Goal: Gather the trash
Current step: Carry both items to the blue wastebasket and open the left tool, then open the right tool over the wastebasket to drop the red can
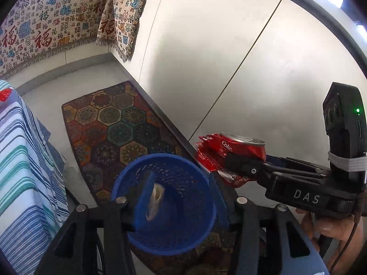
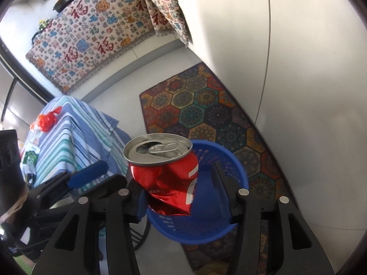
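At the far left, a striped cloth (image 1: 25, 160) is hanging over a piece of furniture, and in the right wrist view some red crumpled plastic (image 2: 47, 120) is lying on top of it. Behind it, a patterned blanket (image 1: 45, 25) with red characters is draping down toward the pale floor (image 1: 45, 91).

Moving toward the middle, a rug (image 1: 114, 126) with coloured hexagons is lying along the foot of a white wall (image 1: 206, 57). A blue basket (image 1: 165, 206) is sitting on this rug, and a pale scrap of wrapper (image 1: 156, 199) is lying inside it. The left gripper (image 1: 176, 210) is pointing down at the basket, with its fingers (image 1: 114, 208) standing wide apart on either side of the rim and pinching nothing.

Further right, the right gripper (image 2: 183, 197) is hanging just above the basket's right edge. A crushed red cola can (image 2: 165, 169), together with a bit of crumpled red wrapper (image 1: 206, 158), is sitting between its fingers (image 2: 135, 204). In the right wrist view the can is leaning against the left finger, while a clear gap is showing between it and the right finger, so the jaws are looking spread rather than clamped. The can's silver top is facing up, and the basket's blue mesh is showing right beneath it.

At the far right of the left wrist view, a hand (image 1: 325, 226) is holding the right gripper's black handle.
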{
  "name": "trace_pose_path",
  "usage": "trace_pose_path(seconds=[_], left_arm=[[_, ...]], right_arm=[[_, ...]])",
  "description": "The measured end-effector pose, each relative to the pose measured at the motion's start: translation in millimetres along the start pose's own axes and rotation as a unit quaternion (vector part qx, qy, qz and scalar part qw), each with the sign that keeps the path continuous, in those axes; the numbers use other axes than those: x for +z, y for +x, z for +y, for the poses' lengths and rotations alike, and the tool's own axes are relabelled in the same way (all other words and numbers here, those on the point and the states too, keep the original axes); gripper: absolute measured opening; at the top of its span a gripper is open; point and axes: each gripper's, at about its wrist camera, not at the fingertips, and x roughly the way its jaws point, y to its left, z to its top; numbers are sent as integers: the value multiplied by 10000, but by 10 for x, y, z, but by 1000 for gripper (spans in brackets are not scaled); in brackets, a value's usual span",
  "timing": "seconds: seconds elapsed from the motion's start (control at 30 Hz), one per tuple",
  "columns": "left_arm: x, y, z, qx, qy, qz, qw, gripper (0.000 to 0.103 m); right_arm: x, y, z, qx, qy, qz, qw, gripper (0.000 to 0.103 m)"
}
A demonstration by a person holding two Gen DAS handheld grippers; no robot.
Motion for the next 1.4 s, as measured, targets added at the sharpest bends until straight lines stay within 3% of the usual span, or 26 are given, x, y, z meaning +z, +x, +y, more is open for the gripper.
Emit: trace_pose_path(seconds=[0.17, 0.3, 0.37, 0.43, 0.5, 0.6, 0.67, 0.73, 0.77, 0.8, 0.83, 0.93, 1.0, 1.07, 1.1, 1.13, 1.2, 1.27, 1.33, 1.37, 1.4], left_arm=[[-56, -182, -26, 223, 231, -333, 9989, 65], [-80, -339, -19, 341, 236, -423, 9982, 68], [-87, -404, -8, 371, 224, -438, 9981, 69], [-105, -460, -3, 408, 218, -432, 9980, 69], [-121, -525, 26, 402, 203, -460, 9979, 69], [-140, -617, 77, 418, 141, -500, 9978, 69], [-156, -655, 121, 447, 87, -530, 9976, 69], [-171, -697, 158, 465, 22, -504, 9976, 69], [-188, -733, 173, 448, 1, -521, 9976, 69], [-202, -768, 195, 461, -16, -539, 9975, 69], [-212, -807, 211, 471, -20, -543, 9974, 69], [-255, -947, 285, 441, -31, -610, 9972, 69], [-292, -1058, 348, 477, -77, -677, 9965, 70], [-327, -1168, 417, 493, -146, -704, 9962, 71], [-350, -1237, 464, 487, -189, -735, 9959, 72], [-378, -1298, 491, 512, -230, -758, 9955, 72], [-426, -1454, 583, 576, -299, -803, 9947, 72], [-476, -1604, 665, 632, -352, -857, 9937, 72], [-545, -1764, 773, 740, -393, -876, 9926, 72], [-589, -1856, 838, 779, -409, -913, 9919, 72], [-633, -1941, 906, 845, -441, -934, 9910, 72]], right_arm=[[6, 5, 12, -91, 18, 43, 9999, 73], [11, 52, 69, -290, -70, 197, 9994, 79], [19, 113, 90, -532, -254, 210, 9980, 87], [5, 164, 67, -339, -77, 379, 9987, 85], [0, 183, 114, -624, -246, 378, 9970, 85], [-2, 192, 122, -457, -216, 396, 9979, 85], [-27, 319, 93, -1035, -384, 535, 9924, 87], [-68, 404, 51, -283, -40, 805, 9963, 84], [-76, 450, 90, -432, -238, 820, 9954, 87], [-95, 513, 110, -888, -403, 845, 9916, 88], [-116, 573, 80, -972, -292, 993, 9899, 88], [-119, 574, 124, -624, -295, 1008, 9925, 88], [-126, 622, 111, -792, -290, 990, 9915, 103], [-142, 631, 75, -394, 80, 1111, 9930, 103], [-141, 645, 115, -466, -66, 1097, 9928, 103], [-160, 656, 139, -816, -191, 1087, 9905, 103], [-172, 626, 133, -463, -19, 1070, 9932, 103], [-190, 692, 108, -1021, -83, 1109, 9885, 103], [-213, 731, 42, -211, 505, 1273, 9904, 103], [-212, 771, 99, -579, 97, 1201, 9910, 103], [-244, 851, 121, -1361, -255, 1235, 9826, 103]])
